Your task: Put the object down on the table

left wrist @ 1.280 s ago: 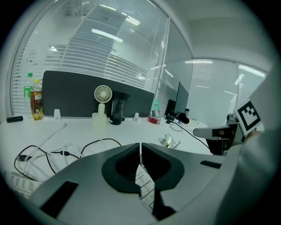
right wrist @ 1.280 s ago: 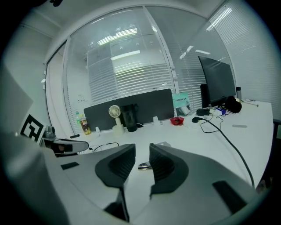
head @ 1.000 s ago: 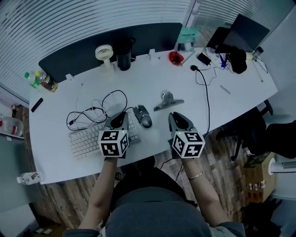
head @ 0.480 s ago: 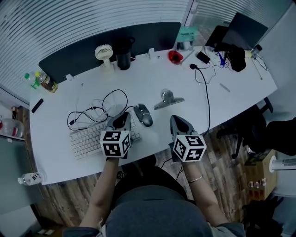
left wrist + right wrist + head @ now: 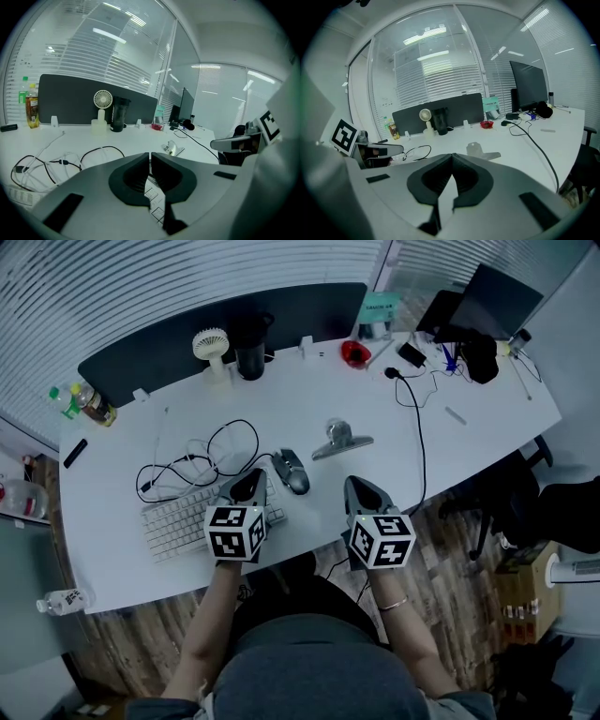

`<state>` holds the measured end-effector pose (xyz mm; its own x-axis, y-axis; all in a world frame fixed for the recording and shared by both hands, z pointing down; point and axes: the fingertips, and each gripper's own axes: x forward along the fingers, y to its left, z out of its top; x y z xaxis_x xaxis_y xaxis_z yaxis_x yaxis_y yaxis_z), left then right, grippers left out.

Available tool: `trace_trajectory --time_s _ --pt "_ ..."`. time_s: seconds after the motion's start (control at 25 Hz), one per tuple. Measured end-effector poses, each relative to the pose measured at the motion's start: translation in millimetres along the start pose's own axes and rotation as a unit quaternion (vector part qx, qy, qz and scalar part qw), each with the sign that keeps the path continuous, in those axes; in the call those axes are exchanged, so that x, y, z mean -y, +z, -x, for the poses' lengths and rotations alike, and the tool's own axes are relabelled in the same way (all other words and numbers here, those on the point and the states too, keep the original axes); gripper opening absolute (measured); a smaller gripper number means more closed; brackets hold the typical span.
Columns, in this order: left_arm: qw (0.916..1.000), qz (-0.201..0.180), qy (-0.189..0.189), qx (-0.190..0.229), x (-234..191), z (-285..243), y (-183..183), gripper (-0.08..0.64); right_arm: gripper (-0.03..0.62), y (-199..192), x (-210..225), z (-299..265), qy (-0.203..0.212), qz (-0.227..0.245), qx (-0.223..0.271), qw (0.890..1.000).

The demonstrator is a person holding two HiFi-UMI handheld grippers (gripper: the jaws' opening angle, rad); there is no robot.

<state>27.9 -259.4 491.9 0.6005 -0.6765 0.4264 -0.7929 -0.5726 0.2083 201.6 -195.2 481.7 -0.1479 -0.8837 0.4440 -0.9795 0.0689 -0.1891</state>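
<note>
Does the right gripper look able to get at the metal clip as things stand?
Probably yes: the metal clip lies on bare table straight ahead of the right gripper, with nothing between them. Its jaws are shut and empty, so they would have to open first.

Right gripper (image 5: 359,484) — drawn back a little toward the person, so the metal clip (image 5: 339,440) on the table ahead of its tip lies slightly farther off — jaws closed together, nothing between them.
</note>
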Motion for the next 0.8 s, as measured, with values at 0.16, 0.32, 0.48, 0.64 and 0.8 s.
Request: trace_trajectory --time_s 0.16,0.32,0.48,0.64,0.8 --pt "1.0000 -0.002 -0.003 -0.002 3.1 -1.5 -0.7 0.031 0.002 -1.1 4.1 1.7 -0.015 0.009 -0.005 1.000" --pt "1.0000 -0.004 -0.007 -0.005 5.2 -2.8 -2.3 0.031 0.002 -4.1 7.2 3.7 -0.021 0.008 -0.010 1.000" --pt "0.9999 -0.004 -0.011 -0.008 7.1 -5.3 -3.2 0.031 0.002 -5.0 8.3 4.3 -0.022 0.004 -0.012 1.000" --pt "0.9998 -0.006 -0.014 -0.009 8.9 -7.2 -2.7 0.031 0.002 -4.7 8.1 4.5 -0.021 0.002 -0.012 1.000" --pt "0.9998 -0.007 -0.017 -0.009 8.8 -8.8 -2.2 0.031 0.002 -3.9 6.7 3.2 -0.017 0.000 -0.010 1.000"
